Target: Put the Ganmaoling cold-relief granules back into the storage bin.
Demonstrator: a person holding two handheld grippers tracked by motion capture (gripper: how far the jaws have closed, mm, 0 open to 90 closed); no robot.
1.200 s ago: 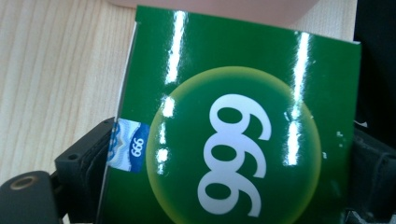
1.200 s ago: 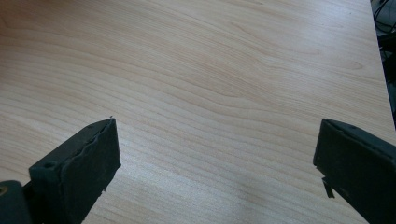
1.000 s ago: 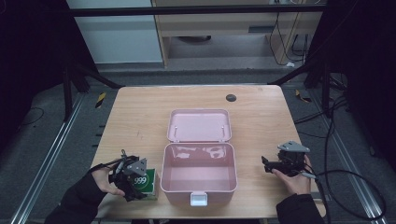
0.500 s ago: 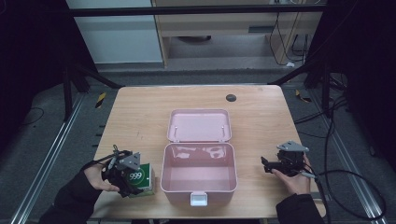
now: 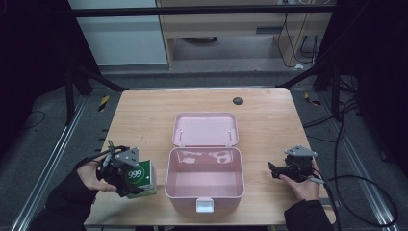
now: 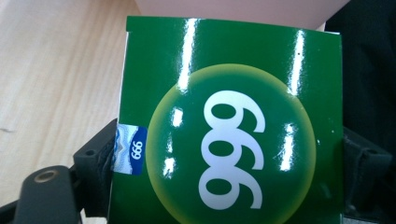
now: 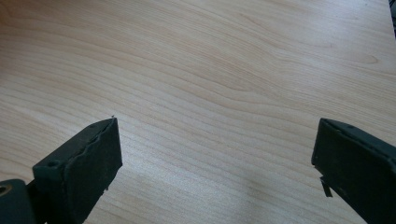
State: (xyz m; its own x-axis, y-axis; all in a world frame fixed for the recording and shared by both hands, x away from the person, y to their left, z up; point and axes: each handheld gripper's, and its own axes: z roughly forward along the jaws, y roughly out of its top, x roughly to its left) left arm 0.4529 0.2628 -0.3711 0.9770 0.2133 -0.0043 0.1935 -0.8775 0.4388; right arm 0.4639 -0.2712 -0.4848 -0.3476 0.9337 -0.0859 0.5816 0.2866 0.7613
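A green box marked 999 (image 5: 138, 177) stands at the front left of the wooden table (image 5: 144, 120), just left of an open pink case (image 5: 204, 180). My left gripper (image 5: 126, 179) is shut on the green box (image 6: 229, 135), its black jaws pressing both sides. The pink case's lid (image 5: 205, 129) lies folded back toward the far side, and its inside looks empty. My right gripper (image 5: 274, 170) rests low over the table to the right of the case. In the right gripper view its jaws stand wide apart over bare wood, the gripper (image 7: 215, 158) open.
A small dark round disc (image 5: 237, 100) lies near the table's far edge. The case has a white latch (image 5: 204, 206) at its front. Dark floor, metal rails and cables surround the table; a cable (image 5: 356, 185) trails from the right gripper.
The left hand has shifted slightly left and back with the green box in its grip. The right gripper has not moved.
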